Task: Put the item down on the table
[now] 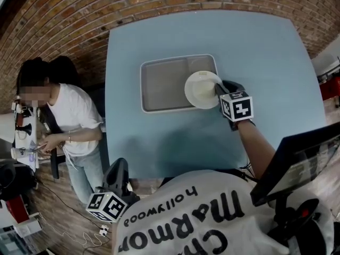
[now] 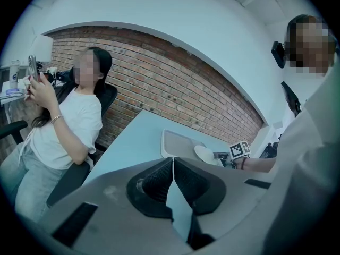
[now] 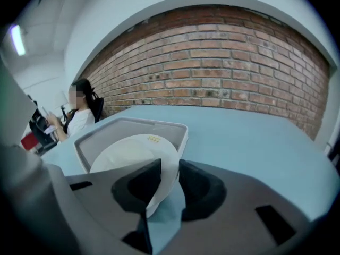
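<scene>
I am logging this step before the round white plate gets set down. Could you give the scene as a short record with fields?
item: round white plate, gripped at its near rim
right gripper: shut on the plate
left gripper: shut, empty, low off the table's near-left corner
plate position: over the right end of the grey rectangular tray; contact unclear
surface: light blue table
bystander: seated person at the table's left side
</scene>
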`<state>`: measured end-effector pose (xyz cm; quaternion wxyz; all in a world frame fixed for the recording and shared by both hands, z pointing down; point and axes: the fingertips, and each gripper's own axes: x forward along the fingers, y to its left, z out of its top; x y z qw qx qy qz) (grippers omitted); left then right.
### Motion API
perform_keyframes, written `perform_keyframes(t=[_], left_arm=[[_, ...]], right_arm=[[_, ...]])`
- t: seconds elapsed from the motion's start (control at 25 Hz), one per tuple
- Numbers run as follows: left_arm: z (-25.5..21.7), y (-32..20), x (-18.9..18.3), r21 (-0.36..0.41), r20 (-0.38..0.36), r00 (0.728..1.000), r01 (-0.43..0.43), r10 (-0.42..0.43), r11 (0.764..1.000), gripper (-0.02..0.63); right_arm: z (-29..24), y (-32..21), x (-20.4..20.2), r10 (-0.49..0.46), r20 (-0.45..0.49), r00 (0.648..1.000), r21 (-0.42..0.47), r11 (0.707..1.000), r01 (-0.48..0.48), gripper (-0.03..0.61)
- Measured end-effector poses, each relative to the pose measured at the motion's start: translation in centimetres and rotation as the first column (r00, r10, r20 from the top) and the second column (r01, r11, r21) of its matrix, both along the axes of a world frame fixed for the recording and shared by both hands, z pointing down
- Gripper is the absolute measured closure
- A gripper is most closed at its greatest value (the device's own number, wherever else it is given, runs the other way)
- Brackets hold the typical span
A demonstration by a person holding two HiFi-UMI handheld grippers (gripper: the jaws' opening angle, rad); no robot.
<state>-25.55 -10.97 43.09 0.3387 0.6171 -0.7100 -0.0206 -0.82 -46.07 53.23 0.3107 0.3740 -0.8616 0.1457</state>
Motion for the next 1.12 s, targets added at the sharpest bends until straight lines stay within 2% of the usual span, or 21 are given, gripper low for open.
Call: perform_keyframes(t=[0.12, 0.28, 0.88, 1.12], left_arm=[[0.1, 0.2, 0.0, -0.003, 0.000, 1.000, 0.006, -0.006, 1.000, 0.600], [0.0, 0.3, 0.1, -0.003, -0.002, 1.000, 0.010, -0.010, 1.000, 0.600], [-0.1, 1.0, -0.2, -0.011, -0.002, 1.000, 0.026, -0.026, 1.000, 0.600], [0.2, 1.0, -0.1, -0.008, -0.003, 1.000, 0.019, -0.019, 1.000, 0.600]], right_arm=[[-0.2, 0.0, -0.6, -0.073, -0.103, 0.992, 0.089, 0.993, 0.082, 0.486], [-0.3, 0.0, -1.3, -0.109, -0.159, 0.981, 0.126, 0.983, 0.130, 0.486], [-0.4, -1.1, -1.8, -0.112, -0.145, 0.983, 0.131, 0.983, 0.131, 0.486], [-1.0, -1.0, -1.6, -0.076, -0.080, 0.994, 0.121, 0.989, 0.086, 0.486]])
